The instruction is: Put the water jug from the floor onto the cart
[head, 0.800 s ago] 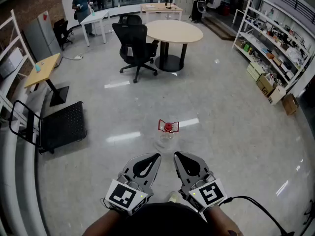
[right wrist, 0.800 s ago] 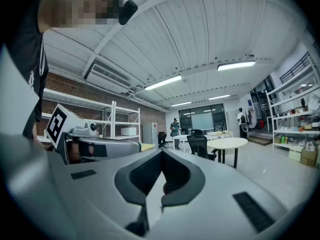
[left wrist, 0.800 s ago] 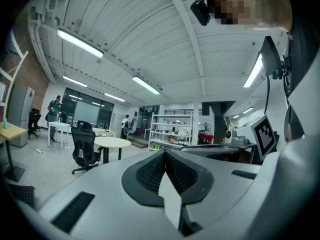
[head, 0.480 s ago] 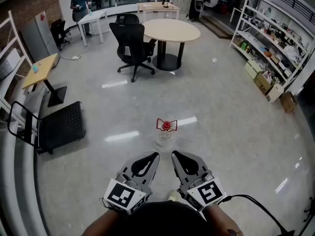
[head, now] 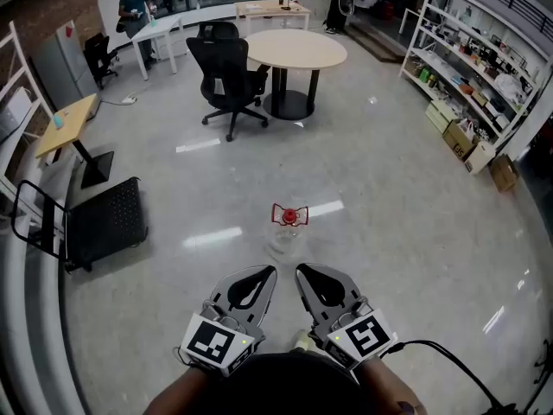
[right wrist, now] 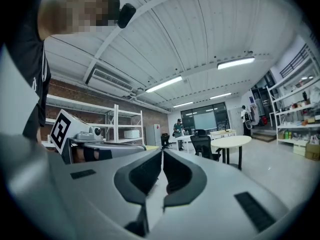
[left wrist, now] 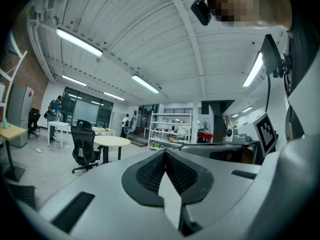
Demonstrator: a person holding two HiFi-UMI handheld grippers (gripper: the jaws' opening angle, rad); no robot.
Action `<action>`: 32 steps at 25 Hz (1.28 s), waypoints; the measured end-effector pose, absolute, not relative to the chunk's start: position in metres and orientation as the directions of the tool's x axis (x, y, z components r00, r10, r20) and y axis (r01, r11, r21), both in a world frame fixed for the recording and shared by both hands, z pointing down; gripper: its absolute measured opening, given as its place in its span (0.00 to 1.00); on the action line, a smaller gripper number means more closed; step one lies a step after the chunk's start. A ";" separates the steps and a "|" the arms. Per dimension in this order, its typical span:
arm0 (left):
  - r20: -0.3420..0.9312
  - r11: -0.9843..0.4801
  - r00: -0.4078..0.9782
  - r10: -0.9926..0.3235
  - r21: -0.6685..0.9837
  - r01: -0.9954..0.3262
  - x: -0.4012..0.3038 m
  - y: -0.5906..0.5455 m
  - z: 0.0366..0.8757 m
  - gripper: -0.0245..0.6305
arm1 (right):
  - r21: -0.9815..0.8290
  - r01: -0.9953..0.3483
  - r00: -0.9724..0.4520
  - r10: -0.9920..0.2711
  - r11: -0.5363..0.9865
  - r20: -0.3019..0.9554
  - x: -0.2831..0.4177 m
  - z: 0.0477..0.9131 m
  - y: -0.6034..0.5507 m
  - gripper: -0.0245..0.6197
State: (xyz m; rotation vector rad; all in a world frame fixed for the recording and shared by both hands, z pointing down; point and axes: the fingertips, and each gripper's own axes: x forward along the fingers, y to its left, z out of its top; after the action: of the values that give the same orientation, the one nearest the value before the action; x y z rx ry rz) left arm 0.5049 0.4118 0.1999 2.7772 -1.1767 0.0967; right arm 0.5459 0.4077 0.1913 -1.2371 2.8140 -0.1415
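Observation:
The water jug (head: 288, 228) is clear with a red cap and handle. It stands upright on the floor, a short way ahead of both grippers in the head view. The cart (head: 108, 221) is a black flat platform with a tube handle, on the floor at the left. My left gripper (head: 269, 271) and right gripper (head: 301, 270) are held side by side low in that view. Both are shut and empty, and short of the jug. In the left gripper view the left gripper (left wrist: 164, 152) has its jaws together. The right gripper (right wrist: 162, 151) looks the same in its own view.
An office chair (head: 226, 74) and a round table (head: 295, 50) stand beyond the jug. Shelves (head: 473, 67) with boxes line the right wall. A small desk (head: 67, 121) sits at the left above the cart. A person (head: 134, 9) stands at the far tables.
The jug and the room have drifted slightly up and left in the head view. Both grippers stay shut, side by side at the bottom.

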 end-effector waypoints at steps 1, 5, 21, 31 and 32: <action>0.111 -0.688 0.694 -0.712 0.091 -0.720 0.505 0.412 0.202 0.04 | -0.102 -0.732 -0.675 -0.737 0.674 -0.022 0.545 0.192 0.408 0.04; 0.117 -0.684 0.692 -0.713 0.103 -0.722 0.509 0.409 0.204 0.04 | -0.095 -0.737 -0.671 -0.741 0.669 -0.011 0.550 0.192 0.407 0.05; 0.218 -0.637 0.653 -0.725 0.149 -0.756 0.584 0.352 0.256 0.04 | -0.152 -0.746 -0.661 -0.748 0.648 0.056 0.650 0.244 0.350 0.05; 0.272 -0.661 0.680 -0.681 0.174 -0.730 0.586 0.228 0.299 0.04 | -0.202 -0.775 -0.629 -0.762 0.599 0.155 0.654 0.291 0.232 0.05; 0.278 -0.671 0.691 -0.668 0.179 -0.720 0.582 0.208 0.307 0.04 | -0.202 -0.784 -0.619 -0.767 0.587 0.169 0.651 0.299 0.213 0.05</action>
State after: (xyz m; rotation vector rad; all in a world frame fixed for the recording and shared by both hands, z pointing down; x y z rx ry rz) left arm 0.5823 0.2083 0.3074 2.6292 -1.1037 0.2741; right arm 0.6505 0.2130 0.2988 -1.3968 2.8555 -0.4136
